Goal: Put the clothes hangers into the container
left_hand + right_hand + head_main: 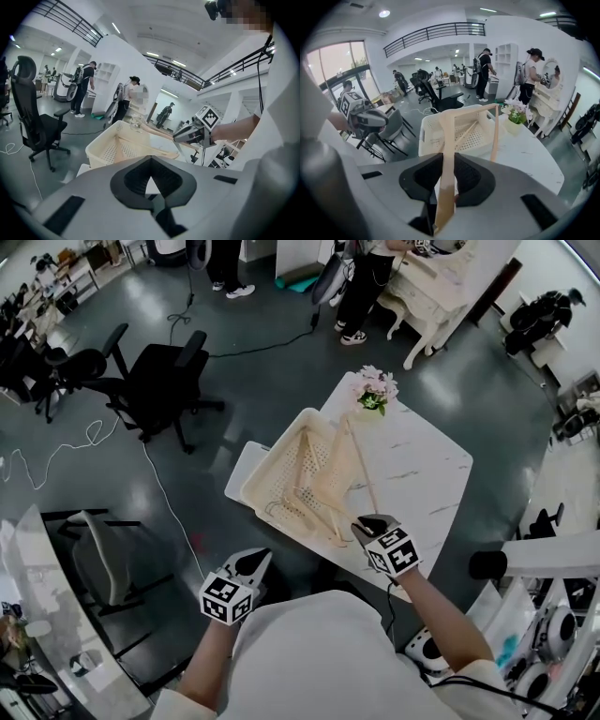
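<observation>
A cream perforated basket (253, 486) stands on the white marble table (427, 470), with several wooden hangers (314, 495) lying in it. My right gripper (367, 523) is at the basket's near right corner, shut on one arm of a wooden hanger (448, 140). That hanger (361, 465) slants up over the basket's right rim. In the right gripper view the basket (423, 140) lies just beyond the jaws. My left gripper (255, 562) hangs off the table's near edge, left of the basket, shut with nothing in it (151, 180).
A small pot of pink flowers (375, 390) stands at the table's far end. Black office chairs (159, 381) and cables lie on the floor to the left. People stand by a white dressing table (431, 287) at the back.
</observation>
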`<action>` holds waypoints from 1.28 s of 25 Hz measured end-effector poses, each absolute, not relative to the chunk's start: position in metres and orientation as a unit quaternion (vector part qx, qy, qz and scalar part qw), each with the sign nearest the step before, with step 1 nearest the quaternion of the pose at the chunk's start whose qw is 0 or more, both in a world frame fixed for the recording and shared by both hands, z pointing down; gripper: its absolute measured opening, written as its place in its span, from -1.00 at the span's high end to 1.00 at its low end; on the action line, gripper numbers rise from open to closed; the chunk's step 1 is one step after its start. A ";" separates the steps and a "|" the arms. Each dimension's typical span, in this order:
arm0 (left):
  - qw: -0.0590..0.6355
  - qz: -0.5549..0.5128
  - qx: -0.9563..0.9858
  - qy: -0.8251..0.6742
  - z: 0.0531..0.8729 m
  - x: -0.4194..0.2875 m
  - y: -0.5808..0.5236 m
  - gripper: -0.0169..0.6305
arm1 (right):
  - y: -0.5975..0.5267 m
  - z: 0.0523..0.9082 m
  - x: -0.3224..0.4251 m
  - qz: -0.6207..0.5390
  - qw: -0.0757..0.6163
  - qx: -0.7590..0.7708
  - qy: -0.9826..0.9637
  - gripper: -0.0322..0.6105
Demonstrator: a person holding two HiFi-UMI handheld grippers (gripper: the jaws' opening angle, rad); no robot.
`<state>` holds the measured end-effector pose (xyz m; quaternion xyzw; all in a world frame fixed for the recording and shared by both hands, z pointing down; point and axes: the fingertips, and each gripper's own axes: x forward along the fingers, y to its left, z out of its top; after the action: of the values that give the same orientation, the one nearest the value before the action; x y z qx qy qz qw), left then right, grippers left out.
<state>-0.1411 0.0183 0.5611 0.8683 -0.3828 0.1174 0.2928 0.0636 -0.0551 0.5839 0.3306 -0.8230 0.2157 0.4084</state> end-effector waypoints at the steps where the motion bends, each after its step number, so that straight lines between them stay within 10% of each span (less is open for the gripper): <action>1: 0.294 0.115 0.867 -0.386 0.561 -0.144 0.019 0.92 | -0.055 0.586 0.055 0.209 0.416 0.319 -0.825 0.64; 32: 0.307 0.092 0.849 -0.419 0.576 -0.224 0.037 0.92 | -0.086 0.662 -0.021 0.207 0.583 0.283 -0.733 0.63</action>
<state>-0.2242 0.0366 0.5759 0.8494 -0.4192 0.0921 0.3071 -0.0211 -0.0857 0.6620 0.2825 -0.7329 0.2075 0.5831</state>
